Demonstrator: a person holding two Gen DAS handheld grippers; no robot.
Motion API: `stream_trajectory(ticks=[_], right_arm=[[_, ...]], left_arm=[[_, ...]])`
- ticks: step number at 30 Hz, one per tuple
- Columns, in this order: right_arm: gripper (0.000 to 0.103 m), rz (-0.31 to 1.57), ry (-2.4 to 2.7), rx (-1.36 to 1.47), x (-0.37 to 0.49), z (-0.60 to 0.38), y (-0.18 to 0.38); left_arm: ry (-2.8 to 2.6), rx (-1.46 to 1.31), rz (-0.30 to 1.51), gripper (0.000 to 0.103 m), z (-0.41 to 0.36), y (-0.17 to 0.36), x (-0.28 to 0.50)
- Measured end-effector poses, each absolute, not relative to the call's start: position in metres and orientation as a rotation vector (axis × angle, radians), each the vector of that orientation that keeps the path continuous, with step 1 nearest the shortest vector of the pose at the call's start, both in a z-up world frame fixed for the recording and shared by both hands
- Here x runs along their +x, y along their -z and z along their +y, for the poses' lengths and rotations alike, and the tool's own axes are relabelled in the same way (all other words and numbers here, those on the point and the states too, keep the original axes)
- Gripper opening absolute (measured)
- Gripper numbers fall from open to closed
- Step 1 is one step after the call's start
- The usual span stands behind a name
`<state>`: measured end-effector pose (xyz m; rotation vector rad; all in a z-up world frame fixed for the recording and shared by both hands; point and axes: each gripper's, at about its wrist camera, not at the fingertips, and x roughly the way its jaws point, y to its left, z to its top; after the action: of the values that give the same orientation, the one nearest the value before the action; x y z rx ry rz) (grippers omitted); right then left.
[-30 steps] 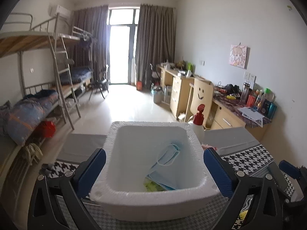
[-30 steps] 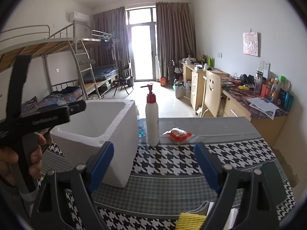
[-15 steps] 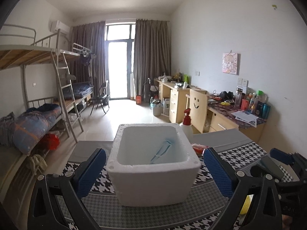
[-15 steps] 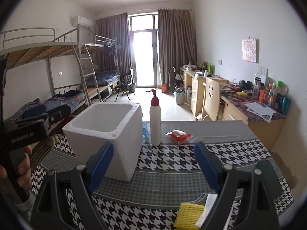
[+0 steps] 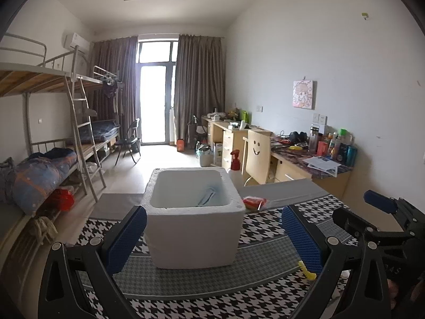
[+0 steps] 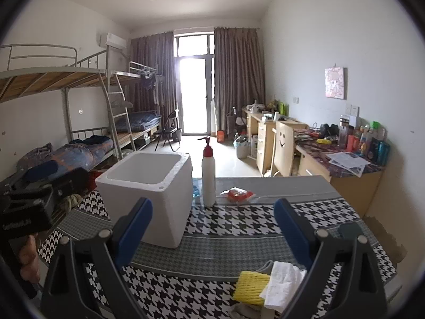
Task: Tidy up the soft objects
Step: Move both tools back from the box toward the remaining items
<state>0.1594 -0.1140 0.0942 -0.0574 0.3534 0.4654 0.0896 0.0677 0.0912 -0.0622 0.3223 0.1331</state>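
A: Blue pads on the left gripper: how do they stand?

B: Wide apart, nothing between them. They frame the white foam box without touching it.

A: And the right gripper?

B: Its jaws have just been opening and now stand wide apart, with only the tablecloth showing between them. No pad presses on anything.

A: Locate the soft items.

B: Right wrist view: a yellow foam net lies on the cloth just below the right finger, with a folded white cloth touching its right side. Both are outside the box. Left wrist view: a light blue face mask lies inside the box, against its right inner wall.

A: Box position?

B: Upright on the black-and-white houndstooth tablecloth, open at the top, left of centre in the right wrist view.

A: Items around the box?

B: A white pump bottle with a red top stands upright just right of the box. A red packet in clear wrap lies flat to the right of the bottle, near it but apart.

A: Further out?

B: Bunk beds along the left wall, desks along the right wall, curtains at the far glass door.
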Motion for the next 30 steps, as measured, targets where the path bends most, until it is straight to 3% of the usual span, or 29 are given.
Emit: stream_trajectory(ticks=[30], right_arm=[[0.095,0.39,-0.295,-0.033,0.144,-0.171,-0.068]], left_arm=[[0.04,-0.043,0.326,0.102,0.017,-0.063,0.084]])
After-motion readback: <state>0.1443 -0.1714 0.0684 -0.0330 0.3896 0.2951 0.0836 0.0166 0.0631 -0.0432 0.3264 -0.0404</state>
